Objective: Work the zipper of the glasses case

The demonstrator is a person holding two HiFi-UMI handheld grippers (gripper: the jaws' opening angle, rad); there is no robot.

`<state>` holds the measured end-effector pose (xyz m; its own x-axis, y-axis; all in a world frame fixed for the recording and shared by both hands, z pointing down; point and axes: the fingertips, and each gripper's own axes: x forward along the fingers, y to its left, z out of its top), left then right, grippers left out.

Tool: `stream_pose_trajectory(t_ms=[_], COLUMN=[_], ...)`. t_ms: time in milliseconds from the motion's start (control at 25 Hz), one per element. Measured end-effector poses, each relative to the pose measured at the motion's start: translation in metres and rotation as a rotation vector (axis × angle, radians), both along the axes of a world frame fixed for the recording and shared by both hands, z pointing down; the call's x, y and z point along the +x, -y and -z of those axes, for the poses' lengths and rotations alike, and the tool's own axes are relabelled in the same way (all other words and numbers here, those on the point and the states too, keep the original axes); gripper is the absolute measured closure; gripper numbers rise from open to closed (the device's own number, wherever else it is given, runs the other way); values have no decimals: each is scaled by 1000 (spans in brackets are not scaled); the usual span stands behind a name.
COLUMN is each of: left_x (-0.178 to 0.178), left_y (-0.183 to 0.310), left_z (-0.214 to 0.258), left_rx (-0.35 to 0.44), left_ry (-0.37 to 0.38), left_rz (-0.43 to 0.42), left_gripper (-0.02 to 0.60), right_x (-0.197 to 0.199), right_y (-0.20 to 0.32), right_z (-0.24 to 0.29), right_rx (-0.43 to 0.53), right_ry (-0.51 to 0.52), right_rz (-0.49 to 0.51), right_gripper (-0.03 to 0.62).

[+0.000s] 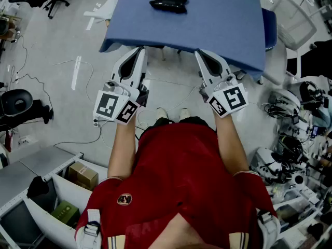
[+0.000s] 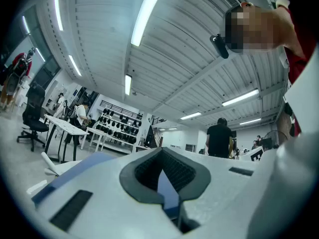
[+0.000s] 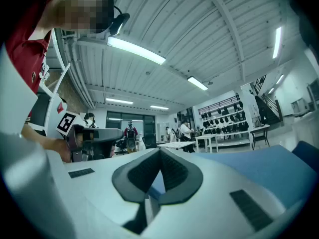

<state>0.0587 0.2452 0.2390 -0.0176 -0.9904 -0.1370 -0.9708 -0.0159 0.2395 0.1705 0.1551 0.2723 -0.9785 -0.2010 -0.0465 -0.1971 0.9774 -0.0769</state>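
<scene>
Black glasses case [image 1: 169,0] crosswise on blue surface [image 1: 223,27], well ahead, roughly midway between left gripper [image 1: 137,55] and right gripper [image 1: 204,57], jaws closed, empty.

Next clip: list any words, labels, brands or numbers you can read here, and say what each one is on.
No text is readable.
Marker cube at left and marker cube at right: black-and-white patterns only, no letters.
Emblem on the red shirt: too small to read.
Cardboard box and green box: any print is too small to read.

Black glasses case [image 1: 169,0] on blue table [image 1: 218,25]
</scene>
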Motion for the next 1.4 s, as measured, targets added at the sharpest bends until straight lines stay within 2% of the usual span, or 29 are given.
stream_pose_trajectory(t_ms=[360, 1040, 1400], left_x=[-24, -84, -101], left_y=[-5, -19, 12], left_z=[-2, -12, -19], left_rx=[3, 16, -3], left_ry=[6, -17, -5], left_rz=[-14, -78, -77], left_gripper=[574, 574, 574], right_x=[-22, -56, -71], right_y=[-1, -3, 36], right_z=[3, -10, -14], right_rx=[-23, -21, -22], right_ry=[35, -39, -23], right_rz=[-8, -111, -119], right_gripper=[599, 599, 599])
